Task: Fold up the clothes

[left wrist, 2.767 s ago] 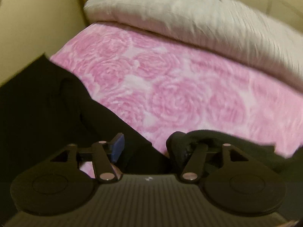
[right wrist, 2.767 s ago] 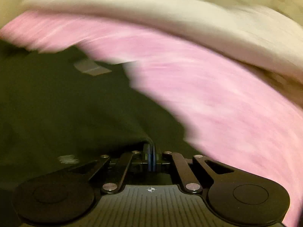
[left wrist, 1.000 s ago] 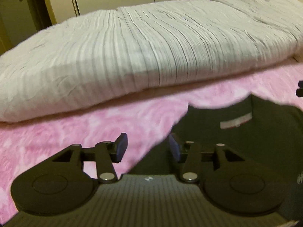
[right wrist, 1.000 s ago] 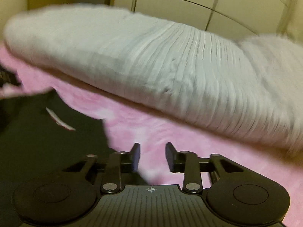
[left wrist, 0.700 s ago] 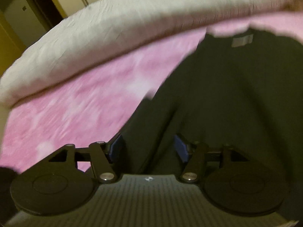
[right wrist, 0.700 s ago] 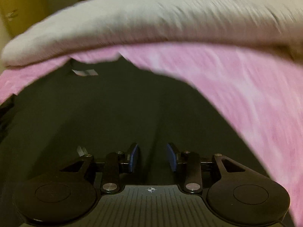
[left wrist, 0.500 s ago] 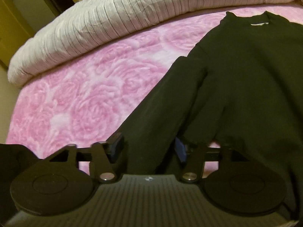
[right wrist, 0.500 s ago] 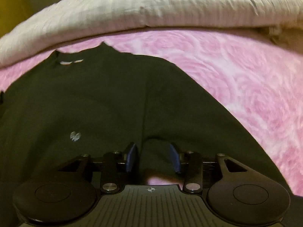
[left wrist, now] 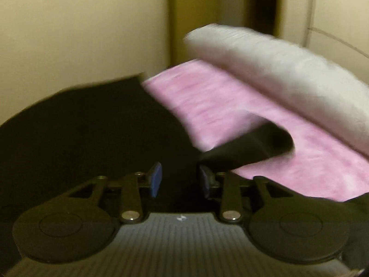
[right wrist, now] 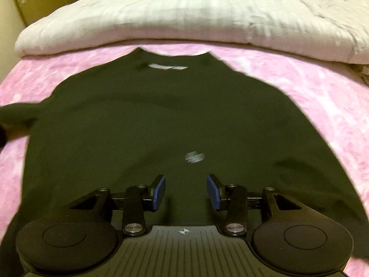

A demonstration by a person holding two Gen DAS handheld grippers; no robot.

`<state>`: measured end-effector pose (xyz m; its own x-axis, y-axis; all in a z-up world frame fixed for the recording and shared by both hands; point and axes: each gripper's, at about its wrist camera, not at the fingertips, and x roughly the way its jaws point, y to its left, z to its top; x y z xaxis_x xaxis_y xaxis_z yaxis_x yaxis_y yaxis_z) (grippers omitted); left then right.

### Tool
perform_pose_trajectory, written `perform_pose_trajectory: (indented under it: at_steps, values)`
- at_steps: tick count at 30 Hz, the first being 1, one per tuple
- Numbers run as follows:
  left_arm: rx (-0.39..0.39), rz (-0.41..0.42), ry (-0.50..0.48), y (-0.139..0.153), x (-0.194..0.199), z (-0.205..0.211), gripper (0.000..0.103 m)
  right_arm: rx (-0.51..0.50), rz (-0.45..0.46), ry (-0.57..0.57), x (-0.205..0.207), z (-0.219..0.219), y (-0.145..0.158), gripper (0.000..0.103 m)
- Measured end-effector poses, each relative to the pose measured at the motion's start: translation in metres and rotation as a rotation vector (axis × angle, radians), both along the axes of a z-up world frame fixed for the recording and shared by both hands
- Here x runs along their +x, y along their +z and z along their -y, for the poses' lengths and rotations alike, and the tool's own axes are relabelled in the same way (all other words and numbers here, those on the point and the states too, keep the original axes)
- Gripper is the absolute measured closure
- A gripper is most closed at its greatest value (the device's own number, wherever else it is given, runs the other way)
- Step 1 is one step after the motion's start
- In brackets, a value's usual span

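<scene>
shirt: black top (right wrist: 161,120) lies flat on the pink bedspread (right wrist: 322,97), collar toward the white duvet (right wrist: 184,13), laid out for folding.
right gripper (right wrist: 186,192): half open, empty, poised over the hem.
left gripper (left wrist: 178,180): jaws have just been closing; black cloth between them, grip unclear.
left view only: lifted sleeve (left wrist: 253,145), blurred.
right view only: whole shirt, neck label (right wrist: 167,66).

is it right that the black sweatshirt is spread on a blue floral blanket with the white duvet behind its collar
Not quite: the blanket is pink, not blue, as the right wrist view shows. The black sweatshirt is spread on it, with the white duvet behind its collar.
</scene>
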<state>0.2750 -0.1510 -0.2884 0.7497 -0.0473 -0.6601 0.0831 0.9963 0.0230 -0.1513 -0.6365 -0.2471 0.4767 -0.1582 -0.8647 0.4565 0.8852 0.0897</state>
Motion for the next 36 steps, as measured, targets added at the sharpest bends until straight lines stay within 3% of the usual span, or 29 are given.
perform_pose_trajectory:
  at_steps: [7, 13, 16, 21, 24, 26, 29, 33, 36]
  values:
    - [-0.048, -0.100, -0.067, -0.016, 0.002, -0.037, 0.065, 0.071, -0.033, 0.054, 0.016, -0.069, -0.003, 0.059]
    - [0.048, -0.109, -0.317, -0.020, -0.017, -0.009, 0.061, 0.115, -0.070, 0.016, -0.007, -0.105, -0.002, 0.058]
    - [0.058, -0.159, -0.502, -0.023, -0.059, 0.007, 0.060, 0.119, -0.107, -0.012, -0.032, -0.115, -0.001, 0.057]
    - [0.002, -0.363, -0.803, -0.035, -0.158, 0.031, 0.057, 0.107, -0.184, -0.093, -0.096, -0.123, 0.002, 0.055]
    - [-0.067, -0.503, -0.904, -0.042, -0.216, 0.038, 0.051, 0.116, -0.209, -0.172, -0.142, -0.119, 0.005, 0.051]
    - [-0.083, -0.585, -0.936, -0.050, -0.250, 0.042, 0.042, 0.133, -0.218, -0.225, -0.173, -0.114, 0.004, 0.047]
    - [-0.023, -0.631, -0.917, -0.065, -0.283, 0.047, 0.041, 0.187, -0.210, -0.288, -0.213, -0.105, -0.005, 0.043]
    - [0.007, -0.609, -0.881, -0.069, -0.293, 0.053, 0.044, 0.338, -0.134, -0.346, -0.248, -0.095, -0.025, 0.043]
    - [-0.060, -0.641, -0.822, -0.067, -0.285, 0.044, 0.052, 0.421, -0.054, -0.363, -0.263, -0.090, -0.036, 0.043]
